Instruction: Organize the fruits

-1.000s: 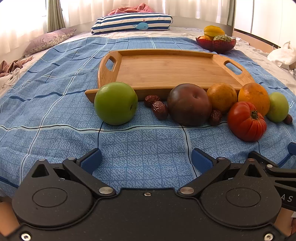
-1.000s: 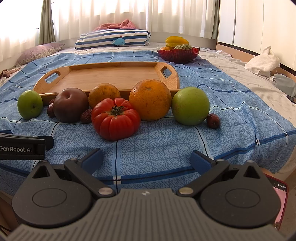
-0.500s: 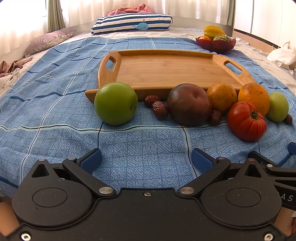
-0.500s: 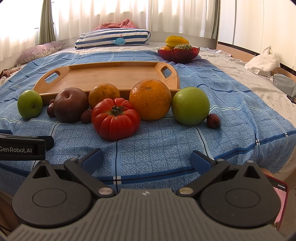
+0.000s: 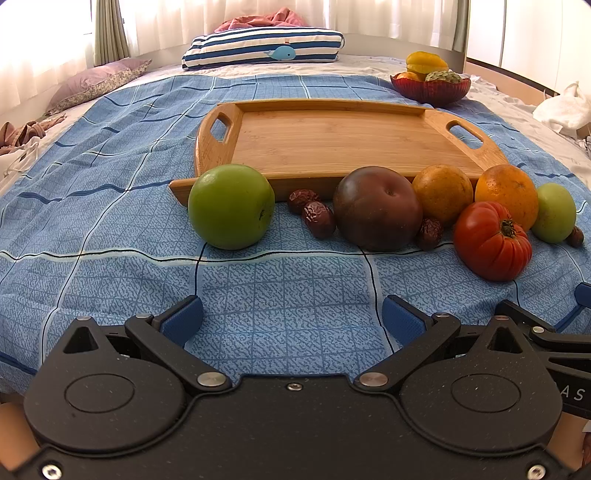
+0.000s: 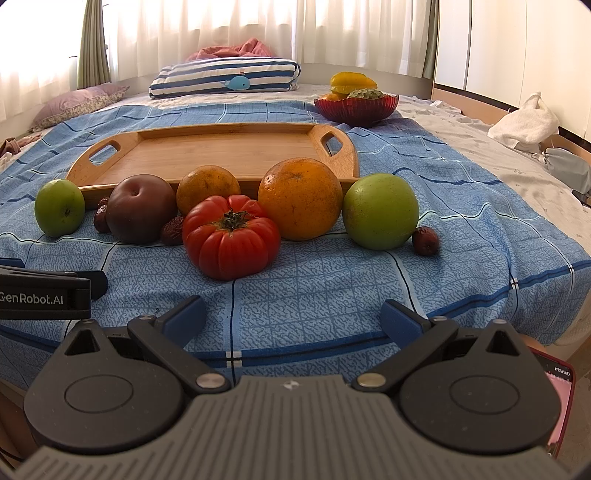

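ribbed red tomato (image 6: 231, 242) (glossy), green calyx

Bright backlit curtains (image 6: 258, 29), fisheye-warped edges

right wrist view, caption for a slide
Open right tongs face fruit lined up before an empty wooden tray on a blue bedspread.

1. A bed (image 6: 461, 206) under a blue checked cover fills the room
2. White sheer curtains (image 6: 229, 29) glow with daylight at its far end
3. A striped whale pillow (image 6: 225, 79) lies below them
4. A lilac pillow (image 5: 96, 83) sits at the left
5. Pale cupboard doors (image 6: 517, 48) stand at the right
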Tool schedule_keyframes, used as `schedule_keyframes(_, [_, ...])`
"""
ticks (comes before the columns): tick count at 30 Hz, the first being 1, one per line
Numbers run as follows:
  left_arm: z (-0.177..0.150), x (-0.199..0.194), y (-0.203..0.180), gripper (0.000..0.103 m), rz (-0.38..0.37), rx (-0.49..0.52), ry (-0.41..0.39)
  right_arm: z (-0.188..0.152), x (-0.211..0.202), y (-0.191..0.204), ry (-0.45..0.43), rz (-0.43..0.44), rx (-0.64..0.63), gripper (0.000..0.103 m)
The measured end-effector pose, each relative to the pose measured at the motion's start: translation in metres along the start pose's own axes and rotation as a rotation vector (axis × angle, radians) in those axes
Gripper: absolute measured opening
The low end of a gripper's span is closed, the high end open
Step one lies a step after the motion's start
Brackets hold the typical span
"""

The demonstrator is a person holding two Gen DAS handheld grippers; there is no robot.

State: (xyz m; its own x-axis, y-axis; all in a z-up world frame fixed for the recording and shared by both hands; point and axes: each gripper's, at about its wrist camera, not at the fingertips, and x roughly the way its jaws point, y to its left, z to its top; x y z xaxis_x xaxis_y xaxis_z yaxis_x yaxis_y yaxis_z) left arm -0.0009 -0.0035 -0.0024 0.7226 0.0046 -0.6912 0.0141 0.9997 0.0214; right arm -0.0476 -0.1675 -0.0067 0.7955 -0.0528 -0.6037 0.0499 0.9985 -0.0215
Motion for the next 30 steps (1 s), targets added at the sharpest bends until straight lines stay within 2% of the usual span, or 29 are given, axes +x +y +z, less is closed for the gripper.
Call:
schedule_keyframes(18, [0.002, -0.004, -0.001, 0.103, 0.002, 0.005, -0.01, -0.003, -0.002, -0.003, -0.018, 0.003, -0.001, 0.103])
schedule_keyframes(25, [-0.003, -0.007, 0.008, 0.103, -0.017, -0.035, -0.072, -0.009, -0.005, -0.004, -0.063, 0.004, 0.003, 0.103])
schedule_keyframes(30, [-0.004, -0.006, 0.01, 0.103, -0.014, -0.023, -0.089, -0.011, -0.005, -0.005, -0.078, 0.008, 0.009, 0.103])
